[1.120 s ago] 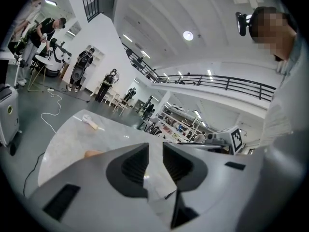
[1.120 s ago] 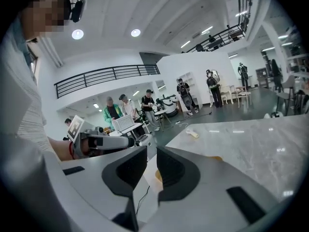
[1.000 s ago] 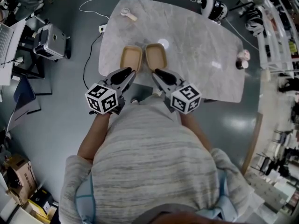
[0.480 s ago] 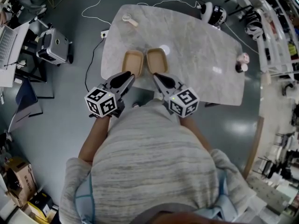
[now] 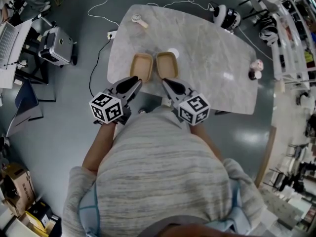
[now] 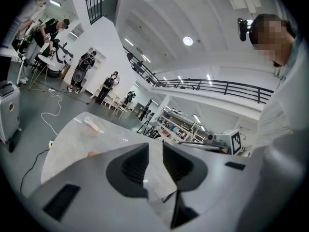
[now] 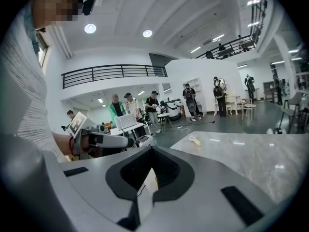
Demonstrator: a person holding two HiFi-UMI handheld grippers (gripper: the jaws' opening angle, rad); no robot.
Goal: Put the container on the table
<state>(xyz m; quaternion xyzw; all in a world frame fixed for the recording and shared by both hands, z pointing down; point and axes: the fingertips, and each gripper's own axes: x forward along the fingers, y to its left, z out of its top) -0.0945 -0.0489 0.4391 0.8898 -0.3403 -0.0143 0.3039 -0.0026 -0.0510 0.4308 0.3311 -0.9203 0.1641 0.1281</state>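
Looking down from the head camera: I saw a pale marble table (image 5: 212,48) on a dark grey floor, with both my grippers held over its near edge.
Left tan container (image 5: 141,66): it sat on the table by the near edge, toward the left corner, open side up, its long side running away from me.
Right tan container (image 5: 167,64): it sat just beside the left one, the same way round; I could not tell whether the two rims touched.
Left gripper (image 5: 138,79): its tips pointed at the near end of the left tan container. In the left gripper view its jaws stood a narrow slit apart, and only marble showed through the slit.
Right gripper (image 5: 165,81): its tips lay at the near end of the right tan container; I could not judge whether they touched it. In the right gripper view its jaws met at the tips and pinched nothing.
Hand-held fan (image 5: 138,19): it lay near the far left corner of the table, well apart from both containers.
Right edge of the table: a small pink-and-dark item (image 5: 255,67) stood there, too small for me to name.
Grey boxy machine (image 5: 57,46): it stood on the floor, off the table's left edge.
Grey striped top (image 5: 158,172): my own torso filled the lower half of the head view.
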